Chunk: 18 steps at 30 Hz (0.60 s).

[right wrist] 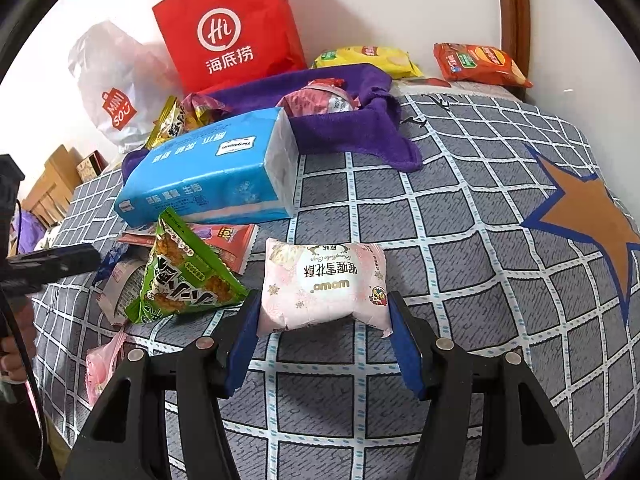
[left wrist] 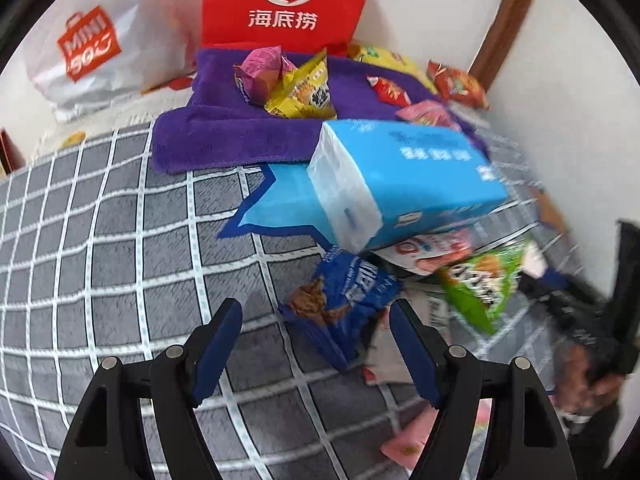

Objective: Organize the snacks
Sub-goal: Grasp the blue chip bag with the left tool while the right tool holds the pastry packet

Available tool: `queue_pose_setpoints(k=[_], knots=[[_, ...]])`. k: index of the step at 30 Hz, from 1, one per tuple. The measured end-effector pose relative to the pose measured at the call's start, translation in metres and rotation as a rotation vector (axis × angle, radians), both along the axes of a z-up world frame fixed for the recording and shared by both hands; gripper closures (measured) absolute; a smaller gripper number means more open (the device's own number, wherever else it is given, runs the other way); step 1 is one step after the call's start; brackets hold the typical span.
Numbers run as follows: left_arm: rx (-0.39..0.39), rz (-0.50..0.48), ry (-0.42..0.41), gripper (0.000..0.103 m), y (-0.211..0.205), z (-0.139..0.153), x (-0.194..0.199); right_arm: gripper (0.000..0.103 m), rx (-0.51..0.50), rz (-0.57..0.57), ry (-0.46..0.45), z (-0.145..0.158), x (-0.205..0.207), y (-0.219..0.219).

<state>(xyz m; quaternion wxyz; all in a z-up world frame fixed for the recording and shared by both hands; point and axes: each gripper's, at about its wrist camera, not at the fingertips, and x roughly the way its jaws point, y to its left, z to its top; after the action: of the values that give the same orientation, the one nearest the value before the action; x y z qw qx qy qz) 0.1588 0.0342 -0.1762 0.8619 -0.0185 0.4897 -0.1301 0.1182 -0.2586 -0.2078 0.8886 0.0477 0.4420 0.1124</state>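
Snacks are scattered over the grey checked bedspread (right wrist: 460, 208). The right gripper (right wrist: 320, 330) is clamped on a soft pink-and-white pillow-shaped pastry packet (right wrist: 324, 284), pads touching both ends. I'd squeeze gently, it looks puffy and crushable. The left gripper (left wrist: 316, 348) hangs released over a crinkly dark-blue foil snack wrapper (left wrist: 344, 300). A slick blue plastic-wrapped tissue pack (right wrist: 208, 168) lies near the fuzzy purple towel (right wrist: 352, 136).

Black left gripper (left wrist: 316, 344); blue pads (left wrist: 218, 348); silver screws
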Motion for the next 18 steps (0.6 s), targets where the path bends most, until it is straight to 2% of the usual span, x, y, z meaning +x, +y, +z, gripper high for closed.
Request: queue_pose_setpoints(k=[9,12,18], knots=[[-0.048,-0.047,0.009,0.029,-0.008,-0.009,0.017,0.043,0.002,-0.008,-0.001,-0.003,0.003,-0.004],[-0.066,-0.053,0.009,0.033,-0.008,-0.01,0.018,0.043,-0.01,-0.005,-0.003,-0.004,0.005,-0.002],[-0.129,-0.076,0.024,0.052,0.0,-0.009,0.017,0.042,-0.016,-0.001,0.0,-0.005,0.009,0.001]])
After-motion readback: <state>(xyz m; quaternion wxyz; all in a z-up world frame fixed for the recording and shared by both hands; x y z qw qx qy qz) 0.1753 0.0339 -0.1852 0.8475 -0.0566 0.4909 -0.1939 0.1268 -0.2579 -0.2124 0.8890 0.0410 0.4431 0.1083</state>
